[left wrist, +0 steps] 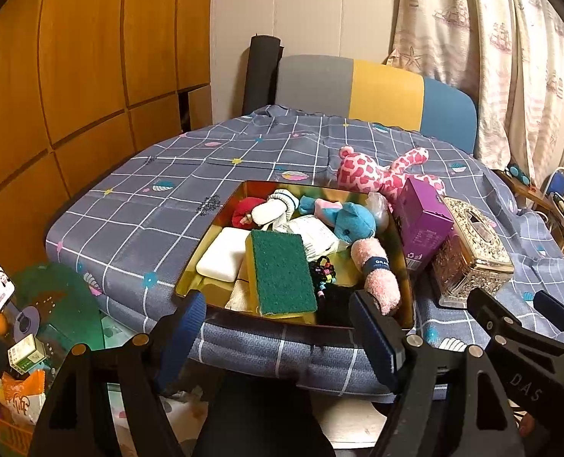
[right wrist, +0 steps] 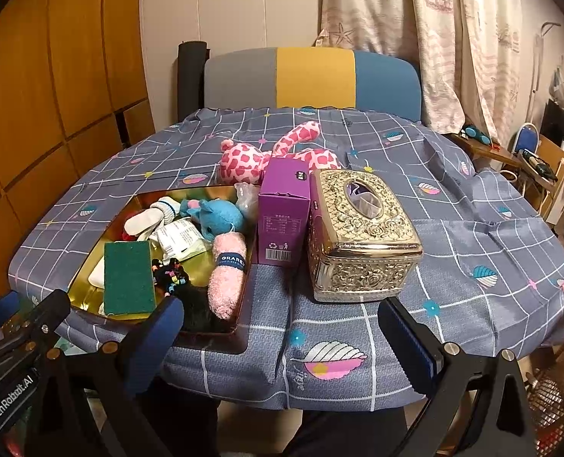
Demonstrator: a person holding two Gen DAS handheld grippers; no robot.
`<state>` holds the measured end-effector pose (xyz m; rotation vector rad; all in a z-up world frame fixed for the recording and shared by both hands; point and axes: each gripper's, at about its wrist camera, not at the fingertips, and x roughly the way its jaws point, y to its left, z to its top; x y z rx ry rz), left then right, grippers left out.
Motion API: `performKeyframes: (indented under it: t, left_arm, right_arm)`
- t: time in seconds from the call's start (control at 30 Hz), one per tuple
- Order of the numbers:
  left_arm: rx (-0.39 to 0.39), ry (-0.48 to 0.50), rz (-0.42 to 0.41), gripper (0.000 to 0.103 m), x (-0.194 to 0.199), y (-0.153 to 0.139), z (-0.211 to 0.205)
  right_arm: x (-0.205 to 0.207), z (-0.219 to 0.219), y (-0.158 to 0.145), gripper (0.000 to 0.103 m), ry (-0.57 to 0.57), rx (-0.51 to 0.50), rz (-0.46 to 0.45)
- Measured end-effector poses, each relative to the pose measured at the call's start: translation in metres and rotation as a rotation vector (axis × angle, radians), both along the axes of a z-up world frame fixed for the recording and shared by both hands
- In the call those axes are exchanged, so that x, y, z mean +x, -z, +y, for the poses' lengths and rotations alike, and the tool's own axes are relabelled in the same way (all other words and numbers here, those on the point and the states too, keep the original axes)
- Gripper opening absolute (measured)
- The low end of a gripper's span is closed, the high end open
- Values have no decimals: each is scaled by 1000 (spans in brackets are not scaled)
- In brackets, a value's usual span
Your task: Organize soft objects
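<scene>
Your left gripper (left wrist: 282, 327) is spread wide and empty, hovering off the near rim of the gold tray (left wrist: 190, 266); your right gripper (right wrist: 282, 333) is likewise wide and empty, at the near table edge in front of the gold embossed tissue box (right wrist: 362, 236).

Everything relative to the tray, which sits on the grey checked tablecloth (left wrist: 137, 205):
- green scouring sponge (left wrist: 282, 272) near the front, tilted over a white soap bar (left wrist: 223, 253).
- rolled pink towel (left wrist: 377, 272) with a dark band along the right wall, front end by the rim.
- blue plush toy (left wrist: 352, 221) toward the back right.
- white sock (left wrist: 272, 207) at the back, red item (left wrist: 245, 207) just left of it — can't tell what it is.
- white packet (left wrist: 316, 236) in the middle.
- beaded hair ties (left wrist: 324, 272) between sponge and towel.

Outside the tray: pink spotted plush (left wrist: 377, 171) lies just behind it, purple carton (left wrist: 423, 221) stands upright touching the right side, tissue box beyond the carton.
</scene>
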<state>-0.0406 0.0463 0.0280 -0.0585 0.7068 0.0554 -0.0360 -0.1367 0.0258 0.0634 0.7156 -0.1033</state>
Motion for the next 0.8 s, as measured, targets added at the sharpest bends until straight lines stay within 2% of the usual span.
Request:
performKeyframes:
  t: [0.8]
  left_arm:
    - [24, -8, -19, 79, -2, -1, 0]
  right_arm:
    - [2, -2, 2, 103, 2, -1, 8]
